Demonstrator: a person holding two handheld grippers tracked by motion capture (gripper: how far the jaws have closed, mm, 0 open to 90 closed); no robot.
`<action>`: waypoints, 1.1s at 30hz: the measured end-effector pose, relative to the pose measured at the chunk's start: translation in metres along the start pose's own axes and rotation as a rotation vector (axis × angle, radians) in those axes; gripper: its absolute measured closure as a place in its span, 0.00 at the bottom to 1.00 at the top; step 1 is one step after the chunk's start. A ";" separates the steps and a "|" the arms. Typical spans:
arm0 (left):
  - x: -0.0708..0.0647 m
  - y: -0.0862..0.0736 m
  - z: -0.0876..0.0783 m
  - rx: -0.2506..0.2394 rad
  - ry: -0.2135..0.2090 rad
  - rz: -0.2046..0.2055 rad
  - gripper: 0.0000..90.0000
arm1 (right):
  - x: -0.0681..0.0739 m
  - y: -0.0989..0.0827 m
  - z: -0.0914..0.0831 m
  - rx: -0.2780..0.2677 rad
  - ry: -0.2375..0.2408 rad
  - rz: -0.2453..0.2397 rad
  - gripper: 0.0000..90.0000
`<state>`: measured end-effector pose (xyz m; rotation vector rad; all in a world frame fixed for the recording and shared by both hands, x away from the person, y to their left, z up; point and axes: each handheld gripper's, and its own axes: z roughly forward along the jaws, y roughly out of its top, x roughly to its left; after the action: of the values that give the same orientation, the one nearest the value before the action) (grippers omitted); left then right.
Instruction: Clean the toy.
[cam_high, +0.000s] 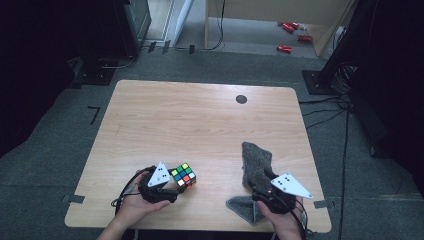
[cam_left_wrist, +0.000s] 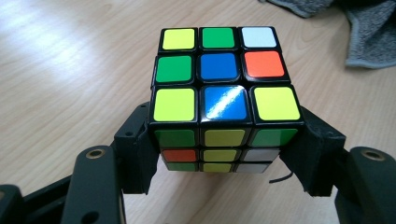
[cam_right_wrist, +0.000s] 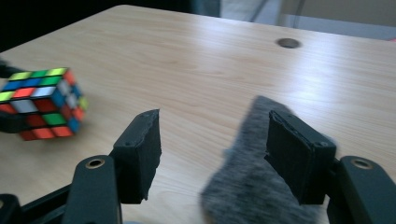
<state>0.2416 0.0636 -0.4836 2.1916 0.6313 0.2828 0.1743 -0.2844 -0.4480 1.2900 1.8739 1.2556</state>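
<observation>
Black-framed puzzle cube (cam_left_wrist: 224, 98) with a top face checkered in yellow, green, white, blue and orange squares, fuzzy dark grey cloth (cam_high: 256, 165), pale wood-grain table (cam_high: 200, 120) with one dark round spot (cam_high: 241, 99), red bits (cam_high: 290, 35) on grey floor.

cube (cam_left_wrist: 224, 88): glossy plastic, shiny stickers
cloth (cam_high: 256, 162): grey, fuzzy, rough
bench (cam_high: 200, 125): smooth pale wood-grain
gripper (cam_right_wrist: 212, 156): matt black

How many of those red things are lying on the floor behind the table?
3, all on the grey floor beyond the table's far right corner: one farthest back, one just right of it, one nearest the table. More may be hidden.
</observation>
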 end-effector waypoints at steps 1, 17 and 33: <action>-0.001 0.000 0.001 0.003 -0.006 0.002 0.39 | 0.005 -0.001 0.004 0.002 0.028 -0.008 0.41; -0.010 -0.002 0.022 0.032 -0.155 -0.049 0.39 | 0.056 -0.036 0.049 0.089 0.298 -0.124 0.65; 0.011 -0.003 0.023 0.033 -0.288 -0.228 0.39 | 0.065 -0.049 0.062 0.106 0.342 -0.187 0.52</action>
<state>0.2586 0.0563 -0.5006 2.1138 0.7170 -0.1603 0.1788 -0.2063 -0.5134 0.9671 2.2675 1.3570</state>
